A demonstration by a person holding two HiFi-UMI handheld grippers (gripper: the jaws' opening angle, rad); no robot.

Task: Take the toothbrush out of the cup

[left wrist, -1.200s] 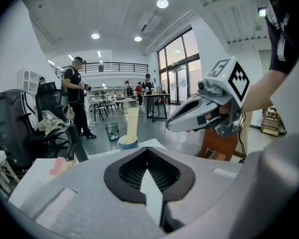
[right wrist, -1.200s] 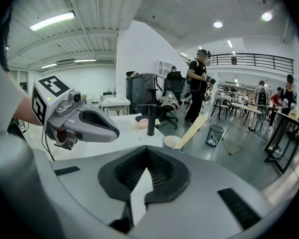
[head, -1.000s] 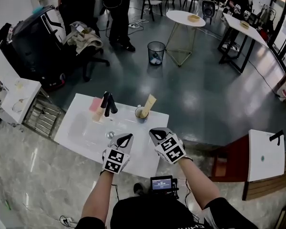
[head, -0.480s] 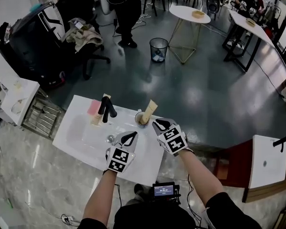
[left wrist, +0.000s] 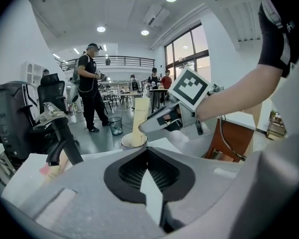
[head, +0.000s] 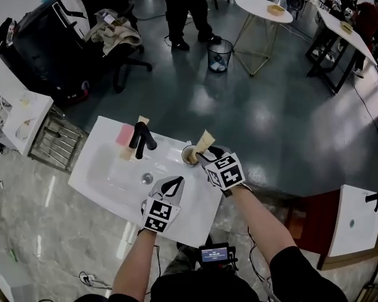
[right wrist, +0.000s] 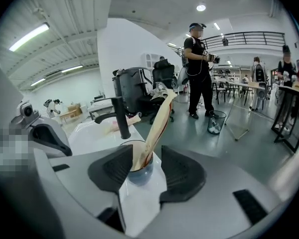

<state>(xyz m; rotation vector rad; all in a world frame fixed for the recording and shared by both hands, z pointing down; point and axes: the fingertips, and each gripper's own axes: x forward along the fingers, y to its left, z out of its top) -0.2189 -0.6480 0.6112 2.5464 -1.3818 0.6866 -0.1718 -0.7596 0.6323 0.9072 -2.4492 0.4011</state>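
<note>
A clear cup (head: pixel 189 155) stands on the right rim of the white washbasin (head: pixel 94 168). A toothbrush in a beige wrapper (head: pixel 205 141) leans out of it to the right. My right gripper (head: pixel 205 155) has just been opening its jaws and is open at the cup. In the right gripper view the cup (right wrist: pixel 139 169) and the toothbrush (right wrist: pixel 158 123) sit between the two pads of the right gripper (right wrist: pixel 147 156), which do not press on them. My left gripper (head: pixel 175 182) hangs over the basin's near rim, shut and empty, its tips (left wrist: pixel 147 151) meeting.
A black faucet (head: pixel 141 141) rises at the basin's back, with a pink bar (head: pixel 125 135) beside it. Beyond lie a grey floor, a mesh waste bin (head: pixel 220 54), a black office chair (head: pixel 57 49), a round table (head: pixel 263 9) and standing people.
My right gripper has moved forward to the cup and its jaws have gone from shut to wide open around it. My left gripper has edged forward over the basin.
</note>
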